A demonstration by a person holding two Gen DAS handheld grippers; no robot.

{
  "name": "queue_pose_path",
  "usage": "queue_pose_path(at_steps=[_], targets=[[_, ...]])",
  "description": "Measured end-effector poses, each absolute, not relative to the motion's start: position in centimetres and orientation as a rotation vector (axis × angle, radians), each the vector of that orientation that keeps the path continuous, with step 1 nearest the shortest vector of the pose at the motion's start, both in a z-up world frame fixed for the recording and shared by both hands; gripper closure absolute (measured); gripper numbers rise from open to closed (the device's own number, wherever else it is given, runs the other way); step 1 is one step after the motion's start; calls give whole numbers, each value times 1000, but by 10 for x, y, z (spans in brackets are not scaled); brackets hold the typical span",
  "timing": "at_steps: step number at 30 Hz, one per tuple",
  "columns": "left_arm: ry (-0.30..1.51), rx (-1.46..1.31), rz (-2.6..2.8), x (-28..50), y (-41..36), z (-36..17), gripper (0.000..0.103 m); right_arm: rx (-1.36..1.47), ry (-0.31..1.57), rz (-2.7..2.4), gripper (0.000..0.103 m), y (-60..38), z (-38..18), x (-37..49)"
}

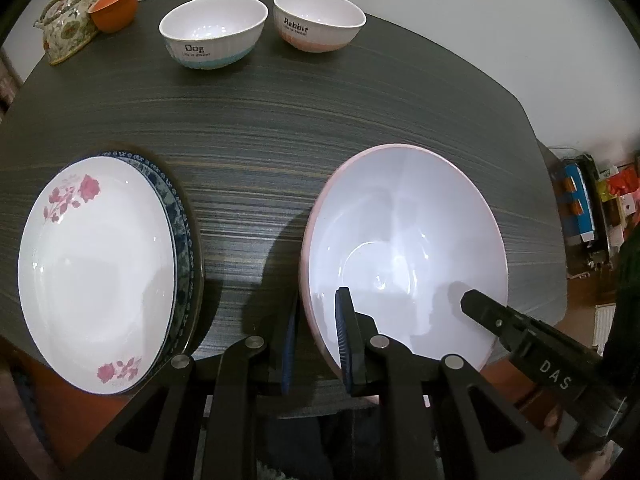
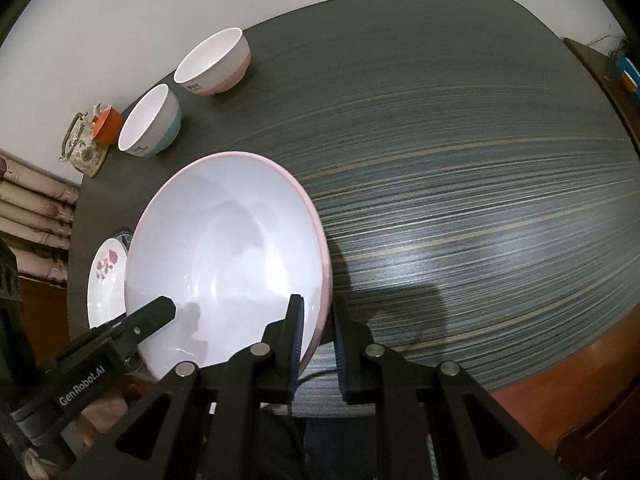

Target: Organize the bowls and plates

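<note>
A large bowl point(image 1: 400, 240), white inside and pink outside, is held at its near rim by both grippers. My left gripper point(image 1: 318, 344) is shut on the rim's left part, one pad inside and one outside. My right gripper point(image 2: 318, 344) is shut on the rim's right part in the same way. The bowl point(image 2: 228, 248) hangs low over the dark table point(image 1: 320, 120) near its front edge; whether it touches the table I cannot tell. A white plate with pink flowers point(image 1: 100, 260) lies on a blue patterned plate point(image 1: 182, 220) to the left.
At the back stand a "Dog" bowl point(image 1: 212, 32) with a blue base and a "Rabbit" bowl point(image 1: 320, 20) with a pink base. A flowered teapot point(image 1: 68, 28) and an orange cup point(image 1: 114, 8) sit at the far left corner. Clutter lies beyond the table's right edge.
</note>
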State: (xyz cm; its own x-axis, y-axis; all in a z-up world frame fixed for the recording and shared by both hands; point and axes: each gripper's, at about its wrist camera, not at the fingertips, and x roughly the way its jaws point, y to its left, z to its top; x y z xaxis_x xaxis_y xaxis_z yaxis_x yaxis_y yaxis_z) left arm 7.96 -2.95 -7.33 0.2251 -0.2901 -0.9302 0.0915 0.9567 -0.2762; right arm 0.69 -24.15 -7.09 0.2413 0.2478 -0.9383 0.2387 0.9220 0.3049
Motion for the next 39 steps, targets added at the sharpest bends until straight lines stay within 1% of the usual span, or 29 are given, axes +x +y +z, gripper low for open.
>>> queue_pose_path(at_steps=[15,19,20,21,23,24,28,39], targets=[[1349,-180,-251,83,-32,-82,88,440,1360,7,86,-244,-73,7],[1348,-184,-253,84,-30,-81,86,464,1369,8,85,-247,-75,8],[1348,-187,-254,85,-29,-80,86,459,1367,11,83,-246,-74,7],[1346,-189,-253,85,-29,-80,84,459,1365,11,77,-246,-74,7],[1341,-188,-237,85,-25,-79,79,461,1356,7,69,-248,-72,7],[1338,-189,-233,86,-23,-78,76,461,1350,2,66,-248,-70,7],[1320,-207,-221,85,-15,-72,69,476,1331,-1,66,-254,-66,8],[1288,-269,-205,84,12,-58,65,472,1237,5,66,-261,-40,15]])
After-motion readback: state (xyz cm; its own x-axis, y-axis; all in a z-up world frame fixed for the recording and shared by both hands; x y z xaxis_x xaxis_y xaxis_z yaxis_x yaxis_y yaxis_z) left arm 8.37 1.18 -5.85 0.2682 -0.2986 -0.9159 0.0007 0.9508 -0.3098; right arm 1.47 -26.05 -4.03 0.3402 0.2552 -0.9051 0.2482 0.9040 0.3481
